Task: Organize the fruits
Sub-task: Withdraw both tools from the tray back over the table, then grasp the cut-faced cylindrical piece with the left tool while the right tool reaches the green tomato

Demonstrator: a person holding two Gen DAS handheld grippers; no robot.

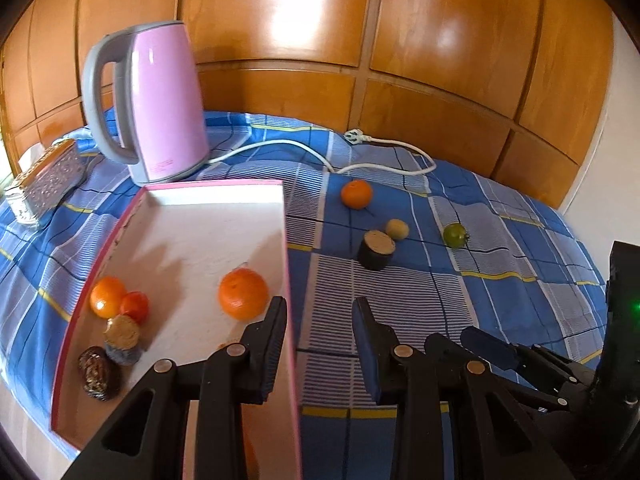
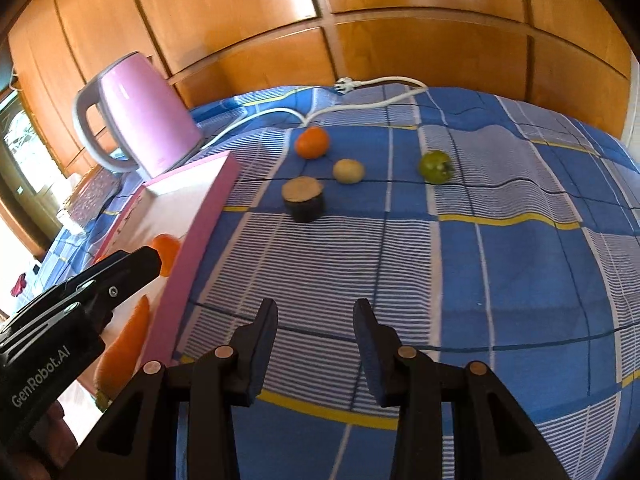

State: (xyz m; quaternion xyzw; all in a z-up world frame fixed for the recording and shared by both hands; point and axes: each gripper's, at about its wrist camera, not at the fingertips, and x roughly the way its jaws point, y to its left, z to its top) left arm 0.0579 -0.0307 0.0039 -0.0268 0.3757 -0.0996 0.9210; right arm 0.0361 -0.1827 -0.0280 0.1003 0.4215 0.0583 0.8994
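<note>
Left wrist view
- Done so far: the pink-rimmed tray [image 1: 285, 216] already holds a big orange [image 1: 243, 294] at about 11 o'clock from the claw. A smaller orange [image 1: 107, 297] touches a red tomato [image 1: 135, 306] against the tray's 9 o'clock wall. Beside them are a cupcake-shaped piece [image 1: 122, 338] and a dark brown lump [image 1: 98, 372].
- Left to do: four pieces still lie on the blue checked cloth [image 1: 500, 320], outside the tray, between 12 and 2 o'clock. They are an orange on the cloth [image 1: 357, 194], a yellowish fruit [image 1: 397, 229], a green fruit [image 1: 455, 234] and a dark stump [image 1: 376, 250].
- Progress: roughly half sorted, by my reckoning.
- Left claw [image 1: 320, 340]: jaws apart and empty, hanging over the tray's 3 o'clock wall and touching no fruit.
- Bystander: a pink kettle [image 1: 160, 100] sits at 11 o'clock behind the tray.

Right wrist view
- Loose fruit: the same four pieces lie well ahead. The stump and the orange are near 12 o'clock, the yellowish fruit is just right of them, and the green fruit is at 1 o'clock.
- Tray: at 10 o'clock. A long orange piece [image 2: 124, 356] lies inside its near end, and I cannot tell what it is.
- Right claw [image 2: 316, 340]: jaws parted, nothing between them, only bare cloth below.
- Left claw here: seen side-on at 9 o'clock over the tray. Its gap is not readable from this side.
- Next: probably a reach for the stump, the nearest piece.
</note>
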